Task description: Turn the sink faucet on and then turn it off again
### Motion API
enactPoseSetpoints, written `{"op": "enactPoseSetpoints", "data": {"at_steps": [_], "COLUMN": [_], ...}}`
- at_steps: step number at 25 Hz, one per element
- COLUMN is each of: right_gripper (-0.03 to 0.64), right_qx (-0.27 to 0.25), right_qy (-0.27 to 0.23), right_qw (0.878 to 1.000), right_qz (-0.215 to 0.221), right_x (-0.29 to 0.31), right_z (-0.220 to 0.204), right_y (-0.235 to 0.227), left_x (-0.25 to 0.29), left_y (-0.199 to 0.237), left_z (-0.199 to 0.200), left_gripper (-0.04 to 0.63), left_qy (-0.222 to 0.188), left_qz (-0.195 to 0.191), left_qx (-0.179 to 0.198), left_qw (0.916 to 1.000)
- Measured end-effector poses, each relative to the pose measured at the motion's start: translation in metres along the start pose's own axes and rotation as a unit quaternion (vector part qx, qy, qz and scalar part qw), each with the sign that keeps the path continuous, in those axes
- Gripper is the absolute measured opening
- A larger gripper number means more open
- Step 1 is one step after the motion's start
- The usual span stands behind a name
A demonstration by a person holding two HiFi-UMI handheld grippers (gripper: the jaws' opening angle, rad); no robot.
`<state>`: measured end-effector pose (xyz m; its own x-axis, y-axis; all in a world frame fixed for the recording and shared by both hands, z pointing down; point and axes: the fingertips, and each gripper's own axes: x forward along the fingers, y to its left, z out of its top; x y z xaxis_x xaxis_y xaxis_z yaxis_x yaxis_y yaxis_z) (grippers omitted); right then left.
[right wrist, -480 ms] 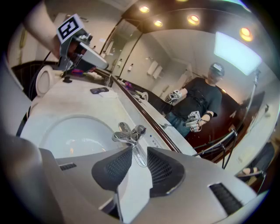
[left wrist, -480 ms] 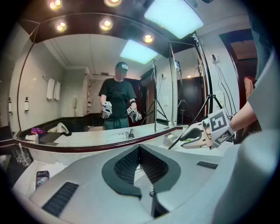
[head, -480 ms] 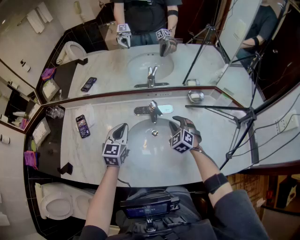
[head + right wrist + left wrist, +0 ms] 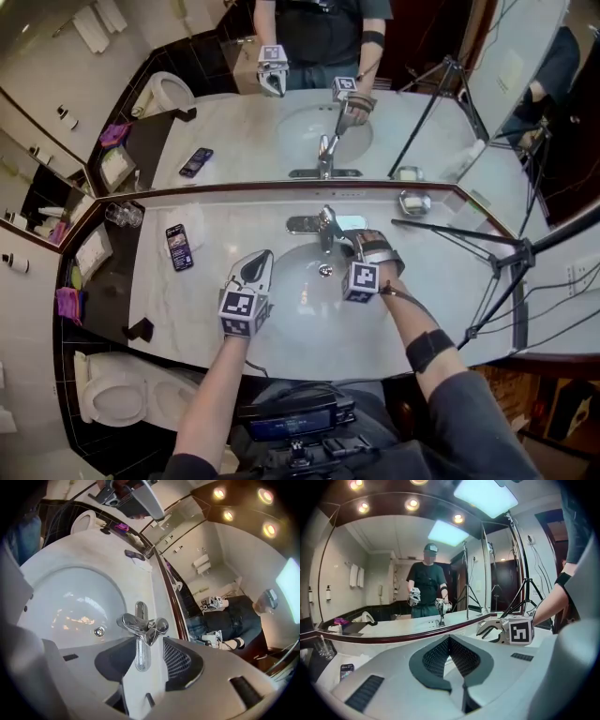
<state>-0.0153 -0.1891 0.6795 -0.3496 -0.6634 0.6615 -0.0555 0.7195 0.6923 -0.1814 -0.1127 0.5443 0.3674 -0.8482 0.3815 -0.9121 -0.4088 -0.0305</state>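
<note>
Right gripper view: approach to the faucet [image 4: 140, 625], lever not yet gripped.
We found the right gripper [image 4: 145, 660] with fingers released and spread wide, the faucet's lever lying between them, no pad pressing it. No water showed, so we judged the turn-on step pending; next, the fingers must close on the lever and work it open. The left gripper [image 4: 259, 262] hung clenched and empty over the sink [image 4: 281, 323]. The marble worktop [image 4: 206, 300] carried a phone [image 4: 178, 247]; a mirror [image 4: 234, 141] backed it, with a toilet [image 4: 112, 408] beside.
</note>
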Motion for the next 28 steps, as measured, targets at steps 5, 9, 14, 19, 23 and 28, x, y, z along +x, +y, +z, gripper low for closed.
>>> {"op": "enactPoseSetpoints", "data": {"at_steps": [5, 9, 14, 19, 23, 28], "right_gripper": [0.198, 0.199, 0.199, 0.176, 0.175, 0.175], "right_qx": [-0.044, -0.060, -0.075, -0.094, -0.092, -0.080], "right_qy": [0.003, 0.006, 0.005, 0.001, 0.001, 0.003], "right_qw": [0.999, 0.998, 0.997, 0.995, 0.995, 0.997], "right_qz": [0.009, 0.008, 0.010, 0.017, 0.023, 0.021], "right_x": [0.026, 0.041, 0.049, 0.048, 0.047, 0.049], "right_z": [-0.001, 0.000, 0.002, 0.011, 0.012, 0.011], "right_y": [0.007, 0.001, -0.007, -0.015, -0.017, -0.018], "left_x": [-0.002, -0.002, -0.003, -0.003, -0.002, 0.000], "left_y": [0.007, 0.013, 0.016, 0.021, 0.017, 0.016], "left_z": [-0.003, -0.004, -0.008, -0.012, -0.015, -0.019], "left_gripper": [0.000, 0.000, 0.000, 0.000, 0.000, 0.000], "left_qy": [0.004, 0.007, 0.010, 0.010, 0.013, 0.017], "left_qz": [0.011, 0.021, 0.024, 0.023, 0.019, 0.017], "left_qx": [0.000, 0.002, -0.002, -0.008, -0.011, -0.009], "left_qw": [0.9999, 0.9998, 0.9997, 0.9997, 0.9997, 0.9997]}}
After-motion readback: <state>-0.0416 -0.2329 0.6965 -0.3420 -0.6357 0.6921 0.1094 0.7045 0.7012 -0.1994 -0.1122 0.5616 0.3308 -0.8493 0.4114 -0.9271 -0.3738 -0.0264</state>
